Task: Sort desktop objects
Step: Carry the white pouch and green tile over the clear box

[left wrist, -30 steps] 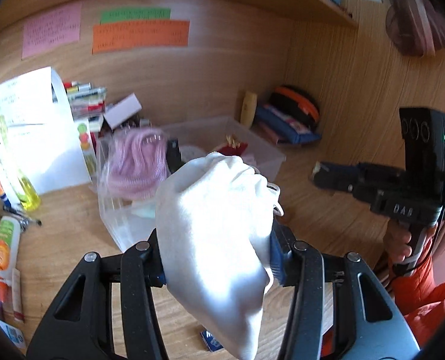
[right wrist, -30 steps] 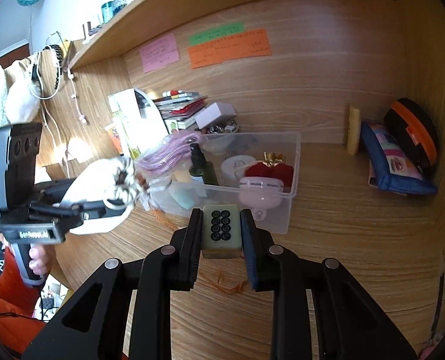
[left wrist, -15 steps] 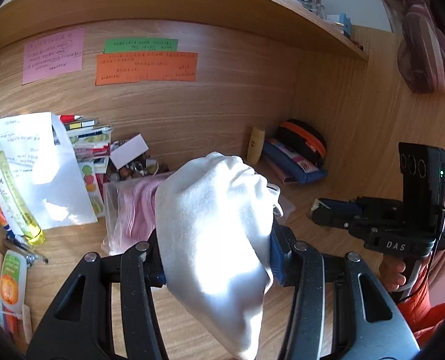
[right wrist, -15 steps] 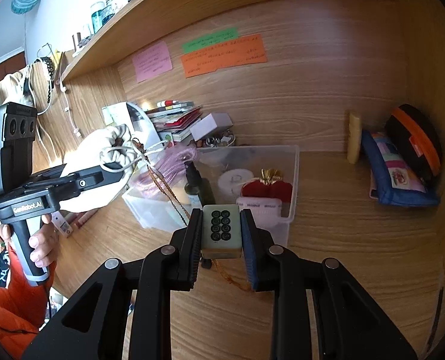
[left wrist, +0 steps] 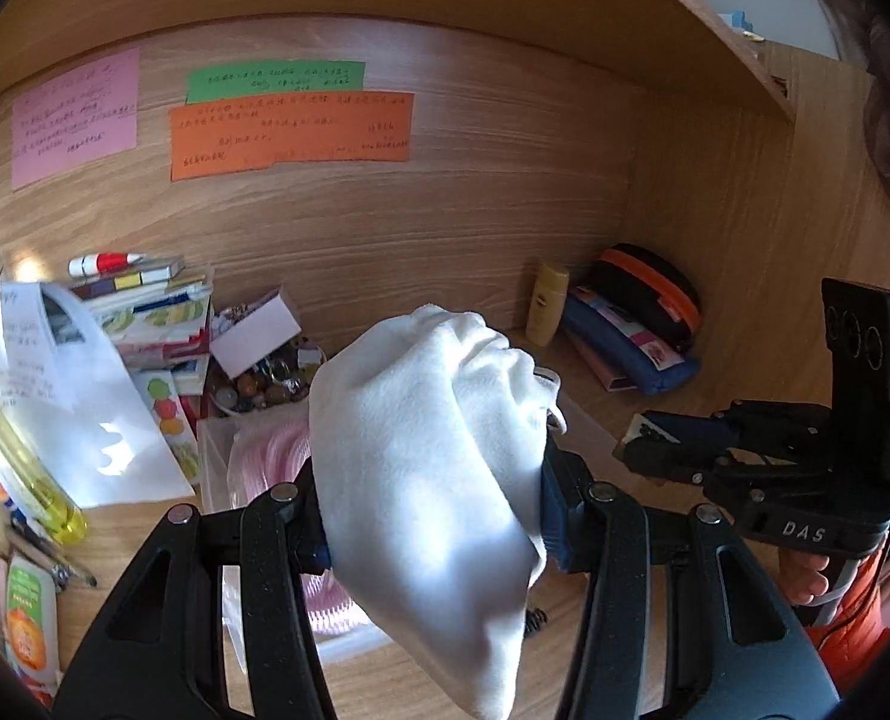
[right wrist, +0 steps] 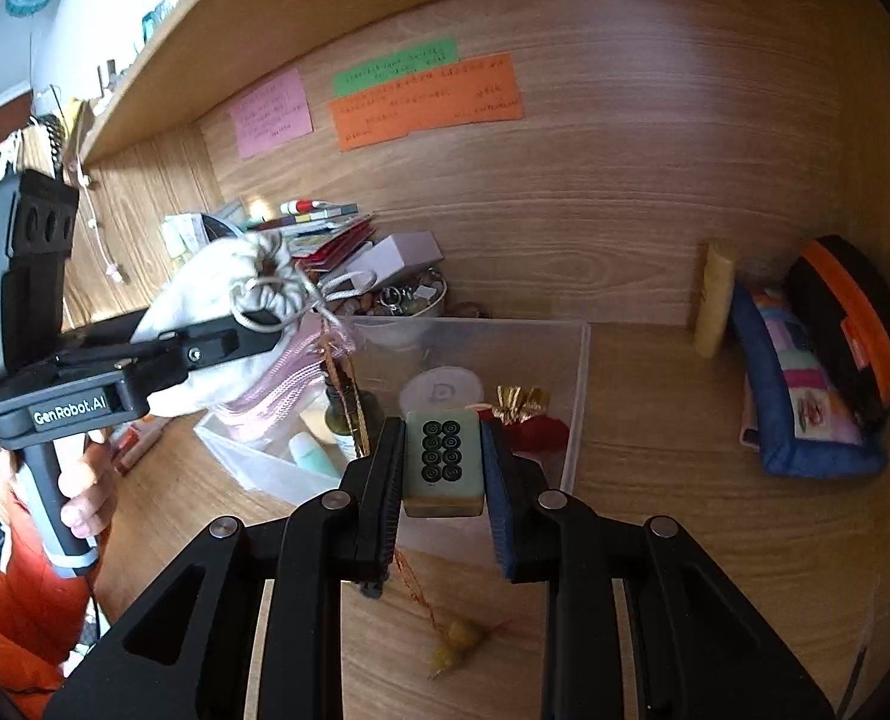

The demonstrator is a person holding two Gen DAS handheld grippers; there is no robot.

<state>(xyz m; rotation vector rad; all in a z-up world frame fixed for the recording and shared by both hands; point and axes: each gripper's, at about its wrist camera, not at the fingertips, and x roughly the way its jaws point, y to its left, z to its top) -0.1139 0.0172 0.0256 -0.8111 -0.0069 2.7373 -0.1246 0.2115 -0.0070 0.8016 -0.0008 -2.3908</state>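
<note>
Clamping a mahjong tile (right wrist: 443, 461) face-up, the right gripper (right wrist: 443, 468) is hanging just before the clear bin (right wrist: 571, 396), nearer it than the left gripper (left wrist: 430, 516), which is squeezing a white drawstring pouch (left wrist: 427, 450) above the bin's left end.

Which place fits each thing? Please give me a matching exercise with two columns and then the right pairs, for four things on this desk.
Things:
1. white drawstring pouch
2. mahjong tile
3. orange note
4. blue pencil case

Places:
A. stuck on the back wall
B. lying on the desk at the right, by the side wall
C. held in the left gripper
D. held in the right gripper

Pairs: 1-C, 2-D, 3-A, 4-B
</note>
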